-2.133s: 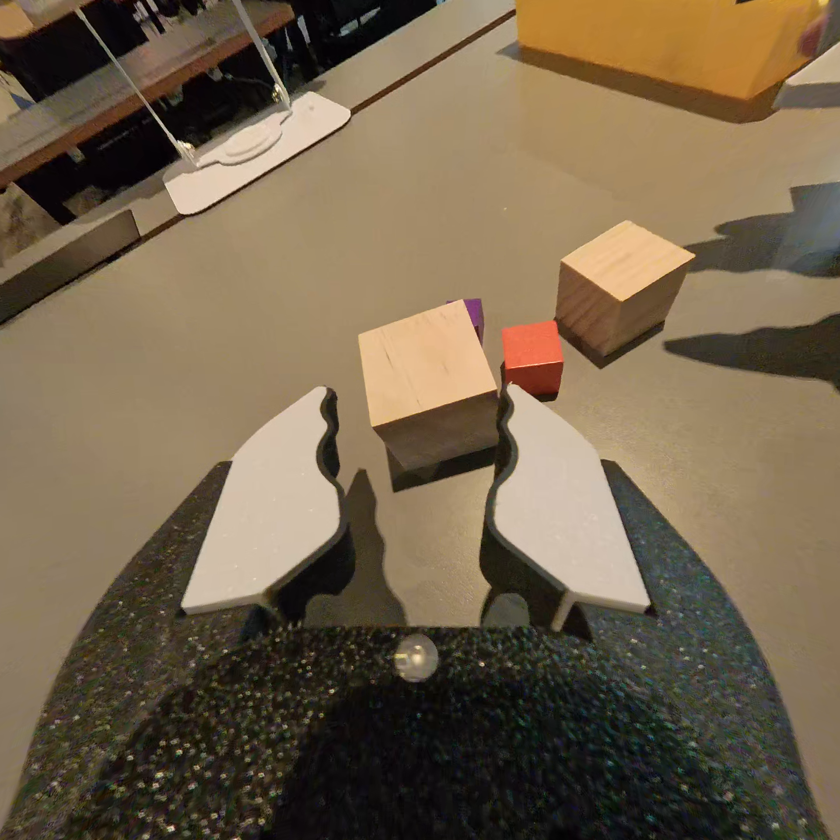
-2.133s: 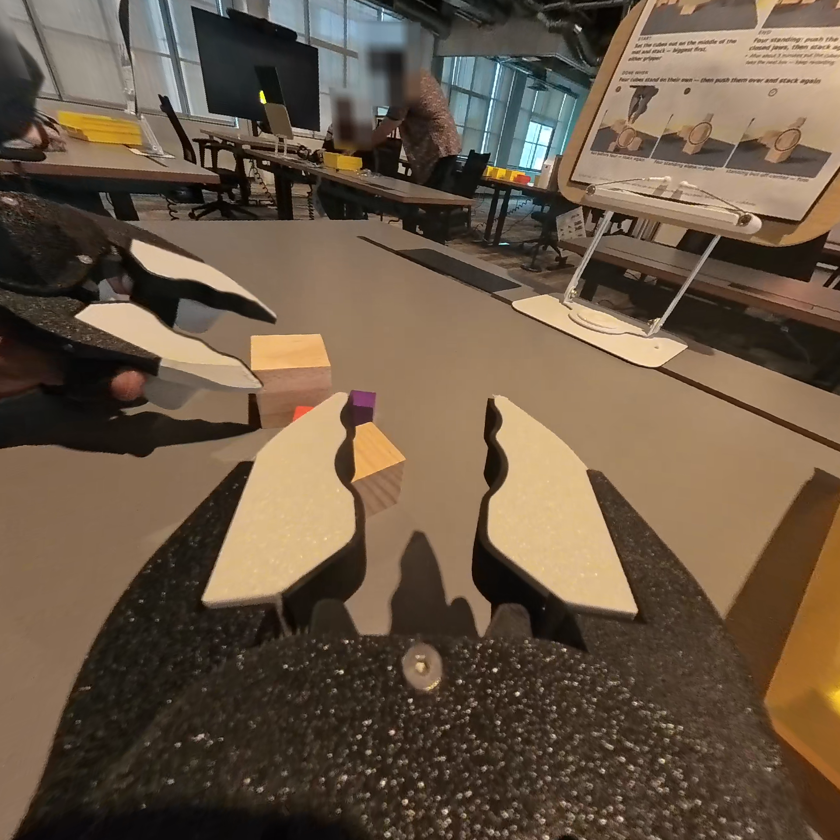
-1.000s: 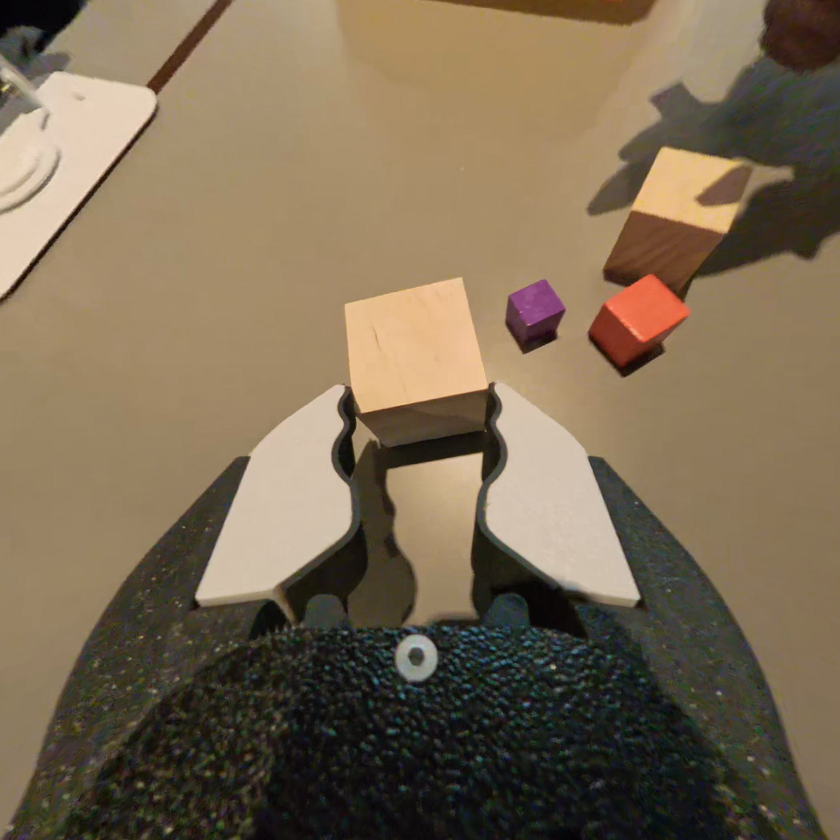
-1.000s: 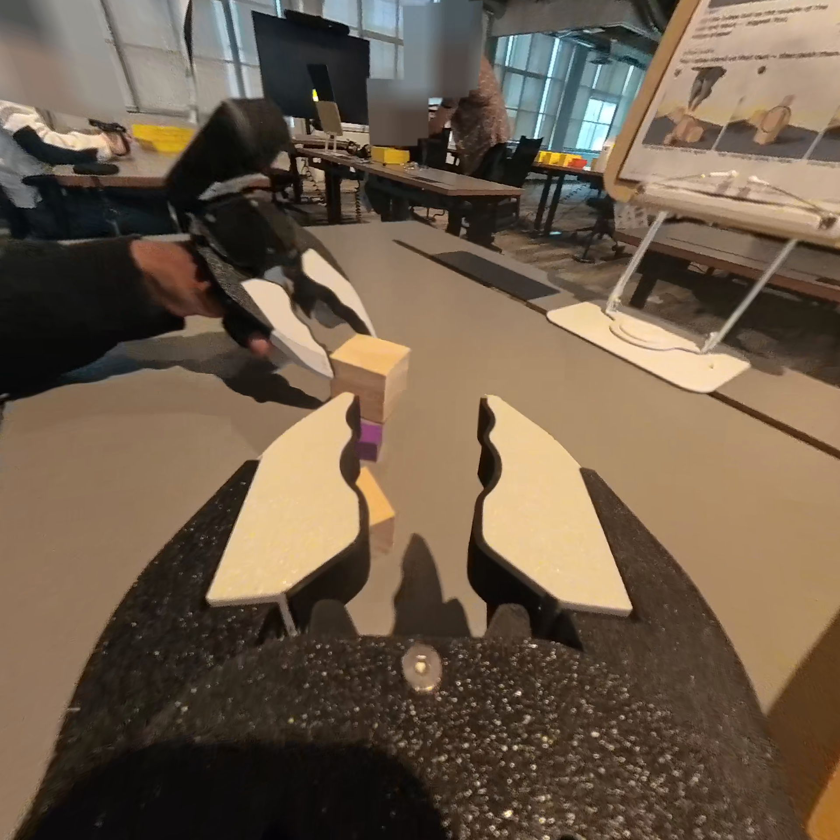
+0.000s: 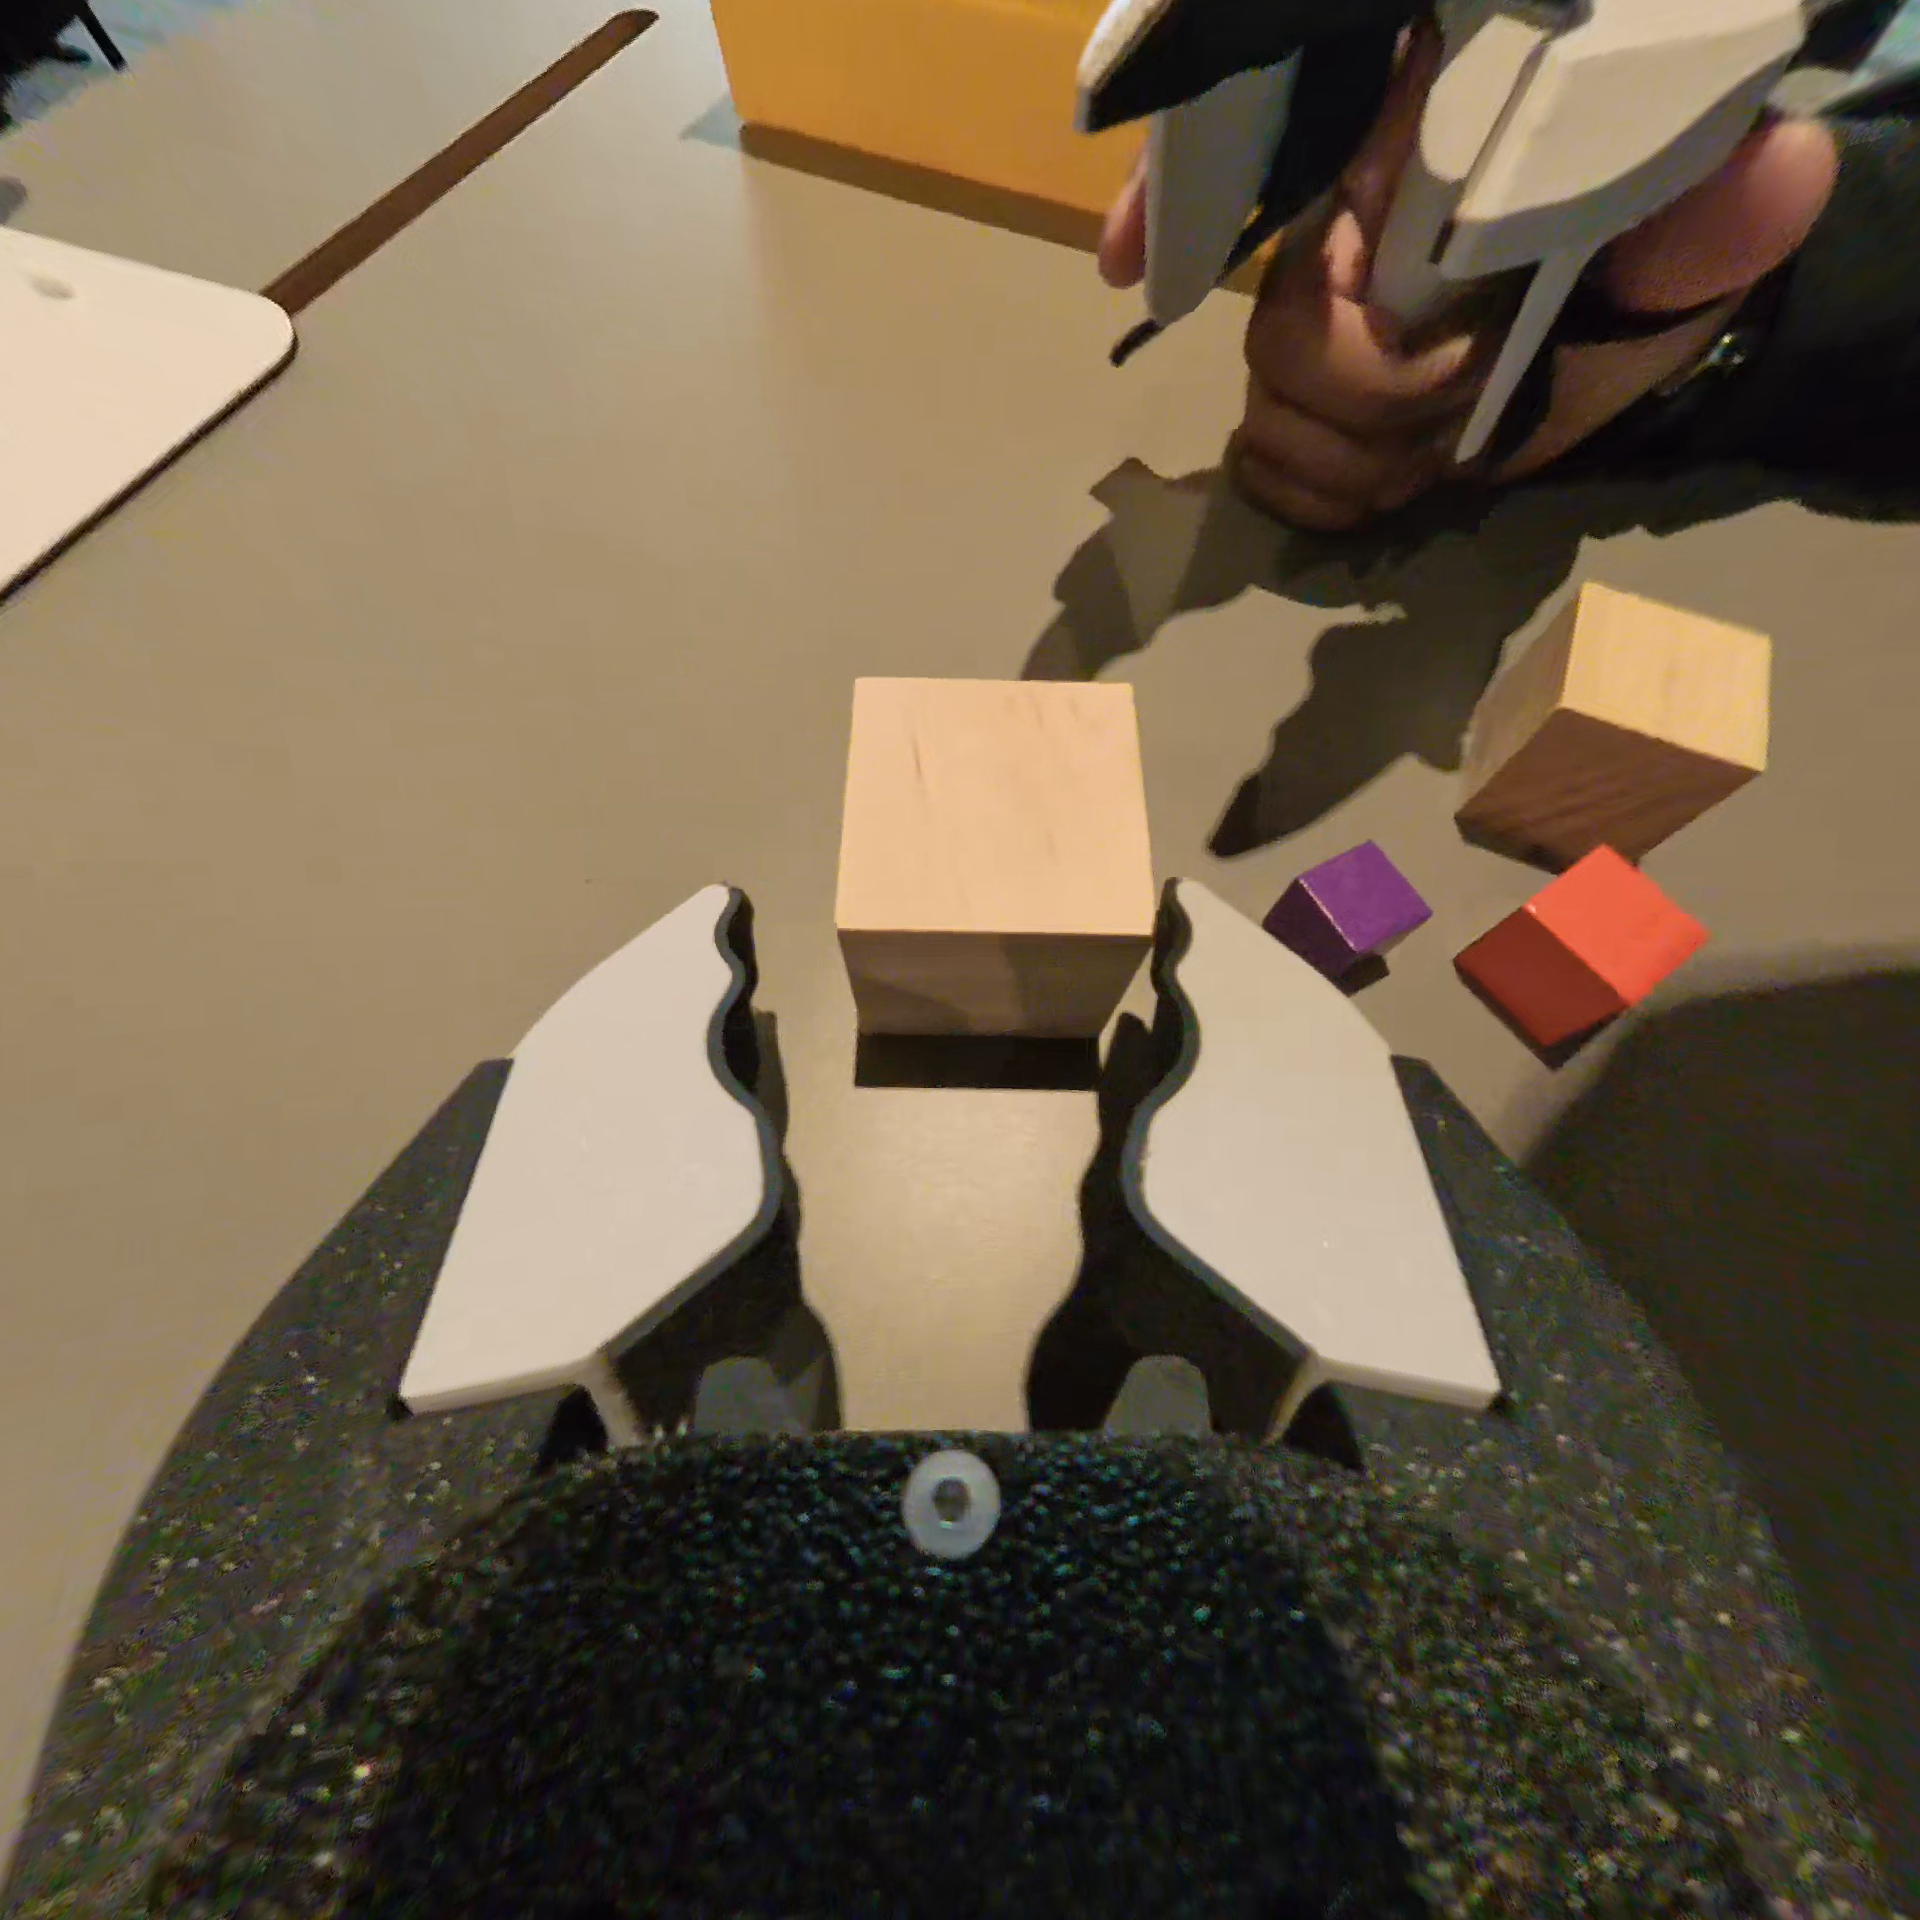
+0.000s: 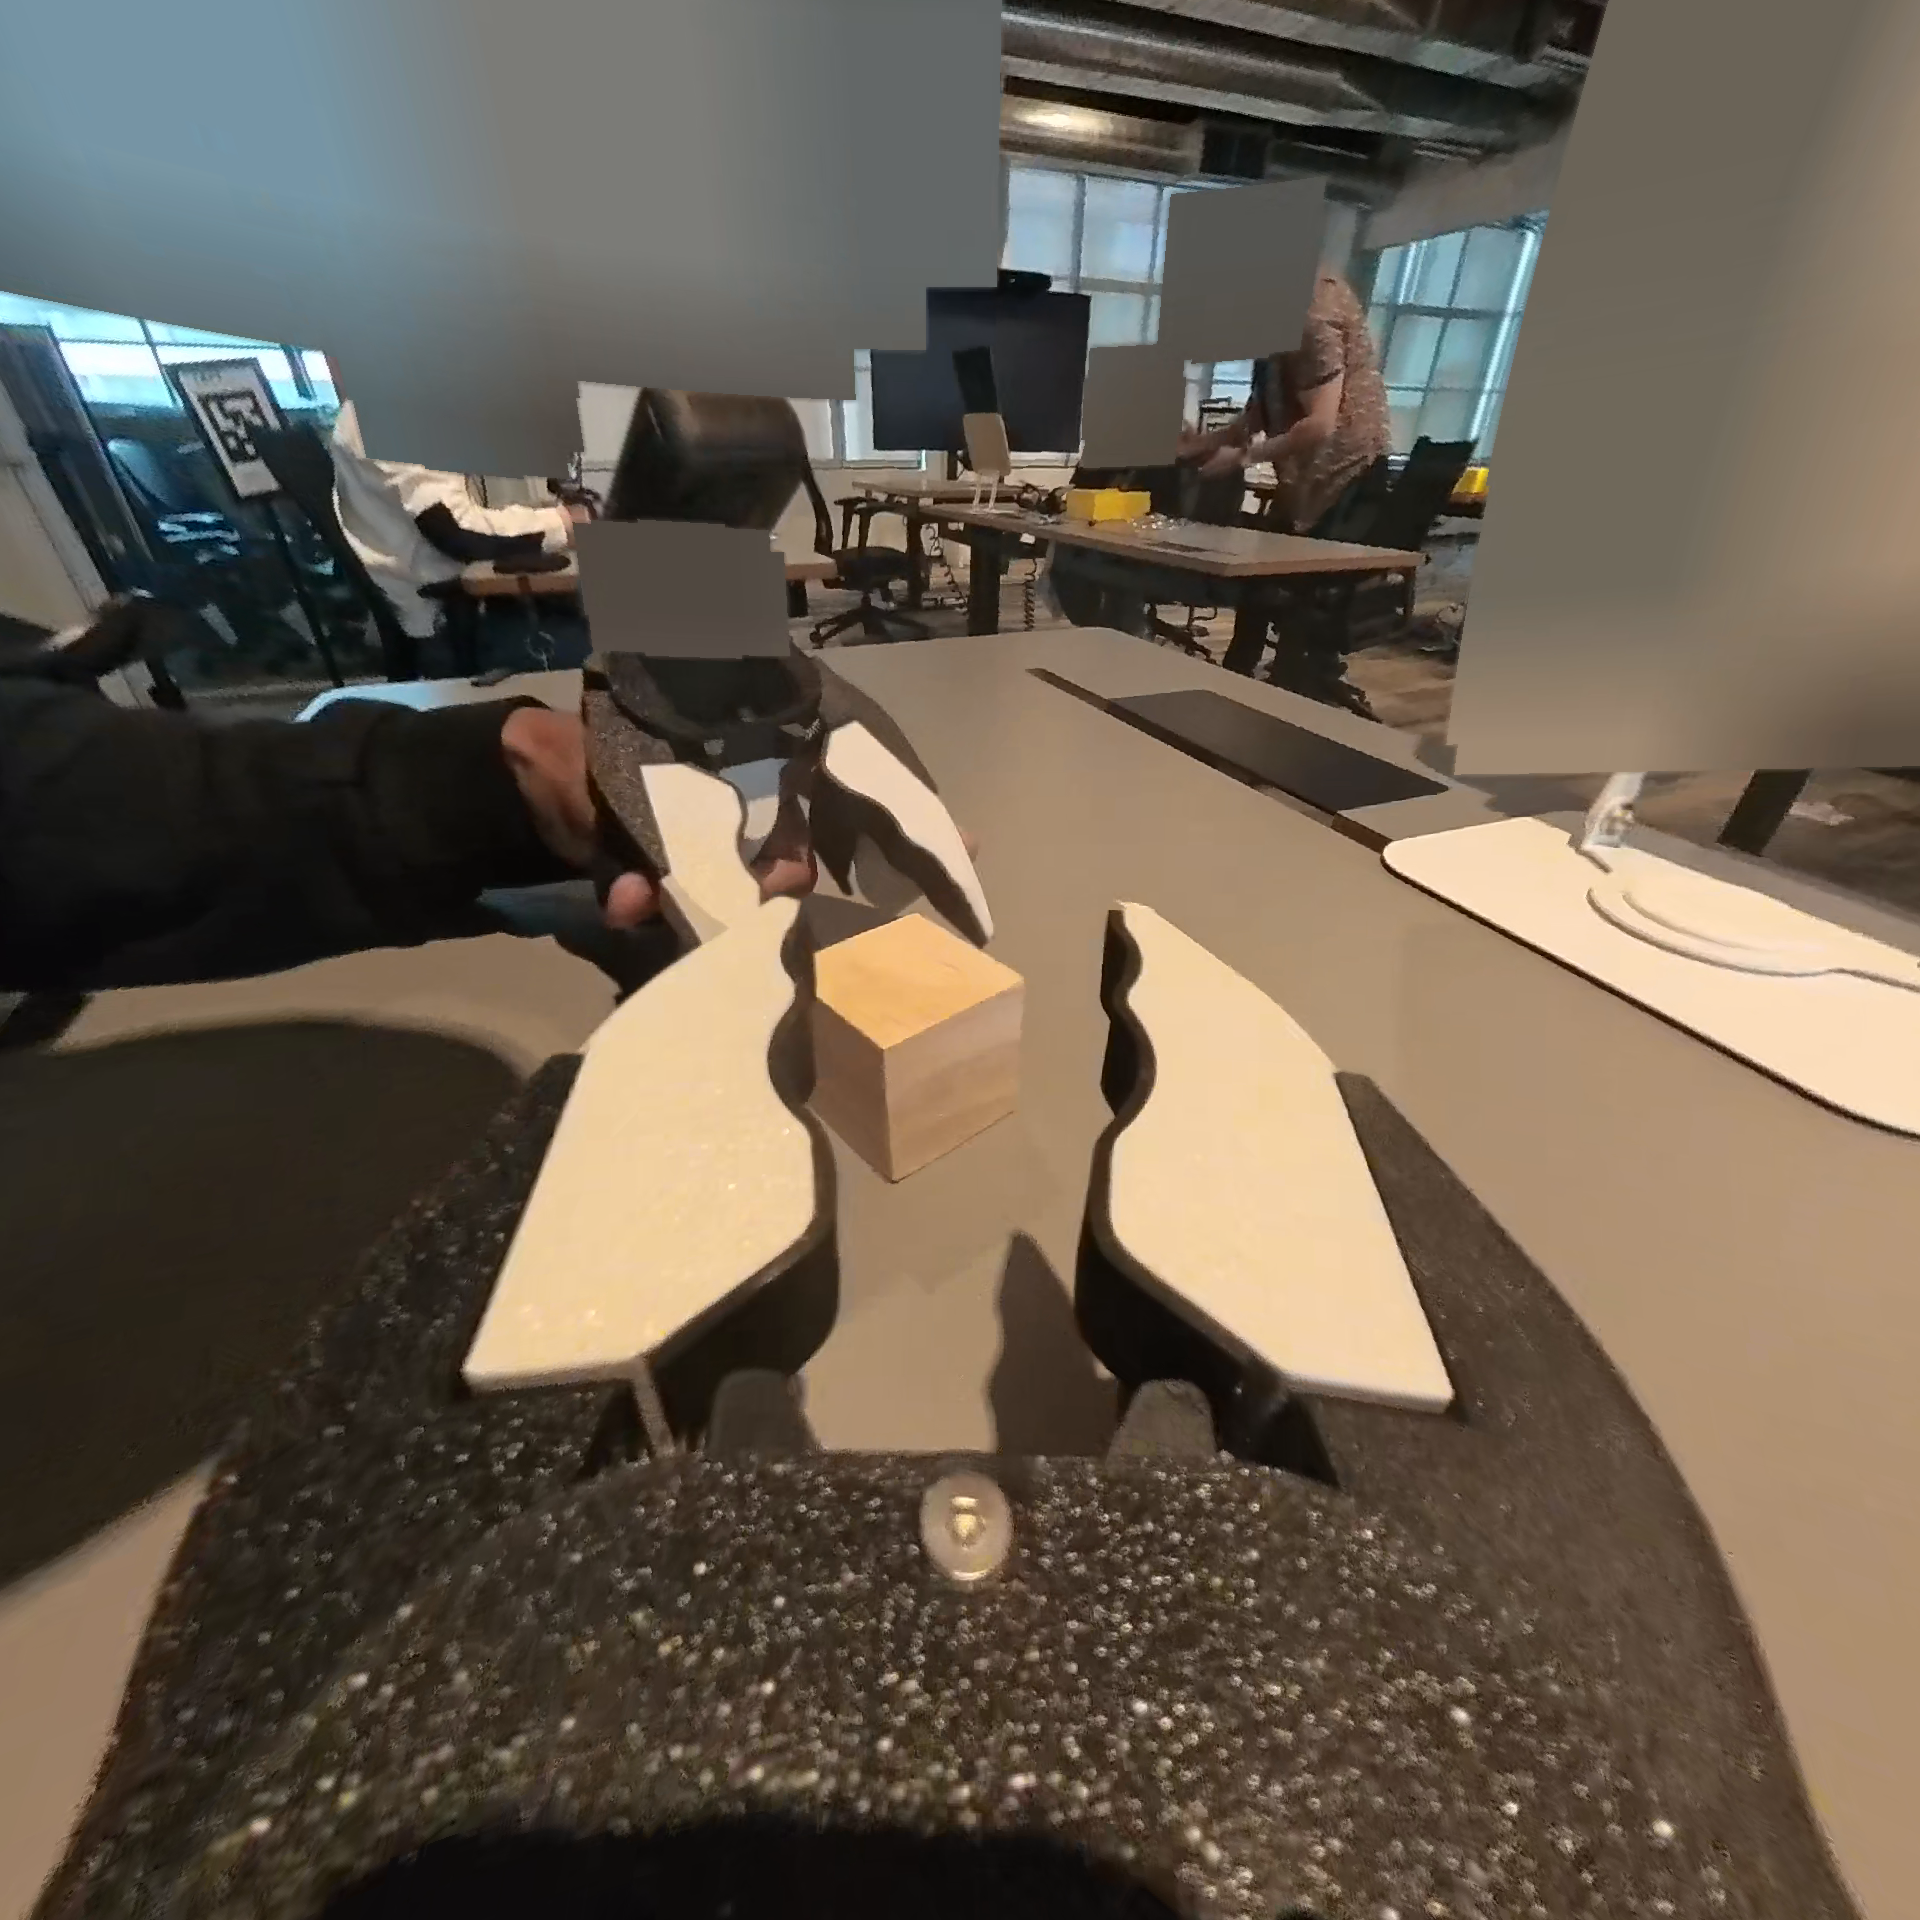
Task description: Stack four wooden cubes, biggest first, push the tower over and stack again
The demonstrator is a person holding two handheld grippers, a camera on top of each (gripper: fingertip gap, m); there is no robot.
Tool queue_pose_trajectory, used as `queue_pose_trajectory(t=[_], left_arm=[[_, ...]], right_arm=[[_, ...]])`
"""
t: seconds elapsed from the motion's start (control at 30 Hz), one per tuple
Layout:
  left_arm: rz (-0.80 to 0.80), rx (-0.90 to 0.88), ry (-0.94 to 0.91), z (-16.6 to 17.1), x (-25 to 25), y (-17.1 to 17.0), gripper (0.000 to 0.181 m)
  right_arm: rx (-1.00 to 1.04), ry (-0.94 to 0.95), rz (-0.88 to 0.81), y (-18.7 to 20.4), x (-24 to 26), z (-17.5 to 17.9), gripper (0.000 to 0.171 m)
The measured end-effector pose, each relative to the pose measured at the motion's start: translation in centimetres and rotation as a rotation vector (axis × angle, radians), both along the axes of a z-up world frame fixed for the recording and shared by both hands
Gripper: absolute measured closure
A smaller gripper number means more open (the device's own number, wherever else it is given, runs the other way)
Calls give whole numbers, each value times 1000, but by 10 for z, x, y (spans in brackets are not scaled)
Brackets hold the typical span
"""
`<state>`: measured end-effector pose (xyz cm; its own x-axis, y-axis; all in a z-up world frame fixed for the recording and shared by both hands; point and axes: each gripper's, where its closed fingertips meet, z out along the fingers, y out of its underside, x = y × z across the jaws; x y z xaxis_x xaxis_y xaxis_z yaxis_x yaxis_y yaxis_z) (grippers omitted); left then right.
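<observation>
Four cubes lie unstacked on the grey table (image 5: 520,623), so we judge the base of the tower is only now being set. Our left gripper (image 5: 951,914) stands wide, holding nothing; the largest pale cube (image 5: 992,821) rests flat on the table just ahead of its tips, the right tip close beside the cube's corner, whether touching we cannot tell. To that gripper's right lie the small purple cube (image 5: 1348,909), the red cube (image 5: 1579,956) and, beyond them, the second pale cube (image 5: 1621,727). Our right gripper (image 6: 951,925) is likewise wide and empty, with the largest pale cube showing between its fingers, nearer the left one. To do the step well, we would leave this base square and untouched, draw the left tips straight back without brushing its corner, and take the second pale cube next, gripping two flat opposite faces and lowering it centred. A yellow box (image 5: 914,94) stands far ahead of the left gripper.
</observation>
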<state>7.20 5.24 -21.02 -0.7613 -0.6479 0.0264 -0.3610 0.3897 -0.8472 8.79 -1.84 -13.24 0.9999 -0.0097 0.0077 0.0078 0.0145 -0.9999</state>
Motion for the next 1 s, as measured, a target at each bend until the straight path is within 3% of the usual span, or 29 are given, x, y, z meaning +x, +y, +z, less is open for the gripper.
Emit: queue_pose_trajectory(t=[0.1, 0.47, 0.73, 1.0], left_arm=[[-7, 3, 11, -1, -1, -5, 123], [-134, 27, -11, -2, -20, -25, 123], [-153, 27, -15, -2, -21, -26, 123], [-203, 44, -53, -1, -16, -27, 123]], right_arm=[[8, 37, -10, -3, -2, 1, 119], [-110, -18, 92, -1, -31, -11, 119], [-224, -4, 295, -31, -66, -18, 116], [-256, -15, 350, -40, -75, -32, 115]])
